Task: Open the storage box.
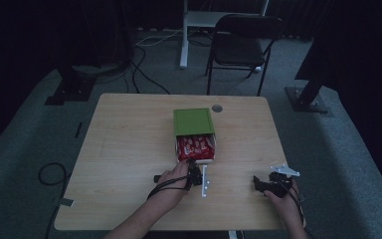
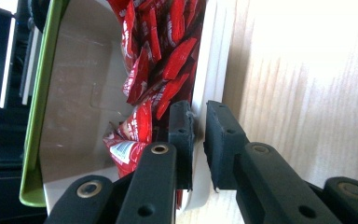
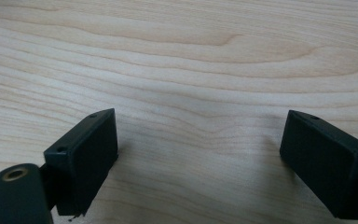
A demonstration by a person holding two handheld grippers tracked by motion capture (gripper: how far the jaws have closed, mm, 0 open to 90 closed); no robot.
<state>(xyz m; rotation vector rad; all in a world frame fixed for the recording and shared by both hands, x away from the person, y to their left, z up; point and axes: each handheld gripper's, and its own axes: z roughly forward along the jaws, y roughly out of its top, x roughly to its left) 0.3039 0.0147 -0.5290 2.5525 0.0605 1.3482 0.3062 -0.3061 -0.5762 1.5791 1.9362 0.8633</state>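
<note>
The left tongs (image 2: 198, 135) are clenched on the near rim of the light, stiff box (image 1: 175, 145) of red packets (image 1: 195, 148) mid-counter, a sound hold, while the right tongs (image 3: 200, 154) rest released.

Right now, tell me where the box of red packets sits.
In the high view, the box sits at the table's middle, partly under its green lid, with the left gripper clamped on its near wall.
</note>
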